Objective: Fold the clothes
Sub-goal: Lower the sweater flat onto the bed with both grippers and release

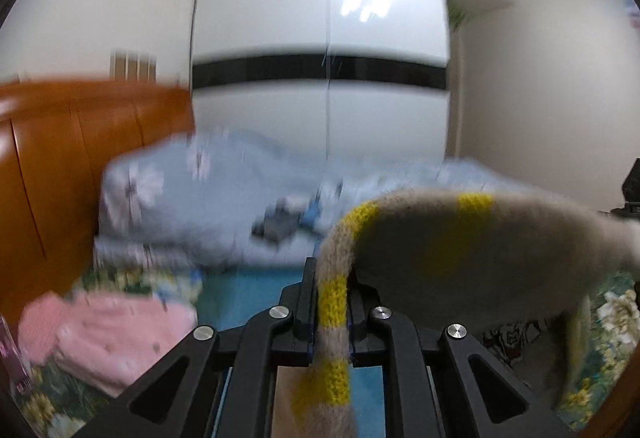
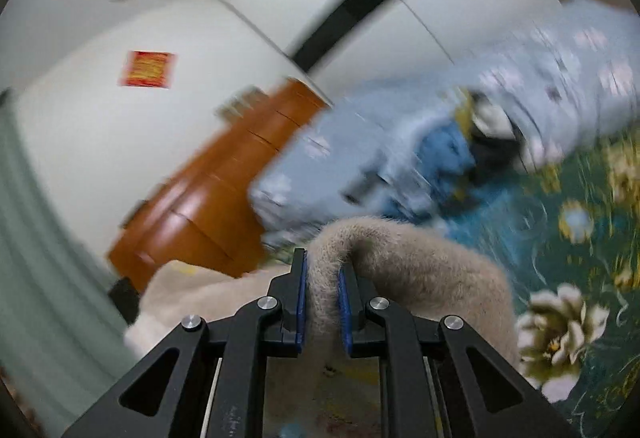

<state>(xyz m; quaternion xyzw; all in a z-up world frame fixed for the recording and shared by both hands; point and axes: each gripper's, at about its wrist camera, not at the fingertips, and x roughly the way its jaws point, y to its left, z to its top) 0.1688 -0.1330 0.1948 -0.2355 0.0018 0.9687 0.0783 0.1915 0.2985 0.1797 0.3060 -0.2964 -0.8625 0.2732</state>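
Observation:
A beige knitted sweater with yellow stripes [image 1: 460, 238] hangs lifted above the bed. My left gripper [image 1: 331, 278] is shut on its yellow-striped ribbed edge, which runs down between the fingers. The body of the sweater drapes off to the right. My right gripper [image 2: 322, 270] is shut on a plain beige fuzzy fold of the same sweater [image 2: 420, 262], which arches to the right and down. Both views are blurred by motion.
A folded pink garment [image 1: 108, 338] lies at the lower left on the floral bedspread [image 2: 580, 238]. A light blue flowered quilt [image 1: 192, 197] is heaped at the back, with blue clothes [image 2: 444, 153] beside it. A wooden headboard [image 1: 60, 165] and white wardrobe [image 1: 320, 37] stand behind.

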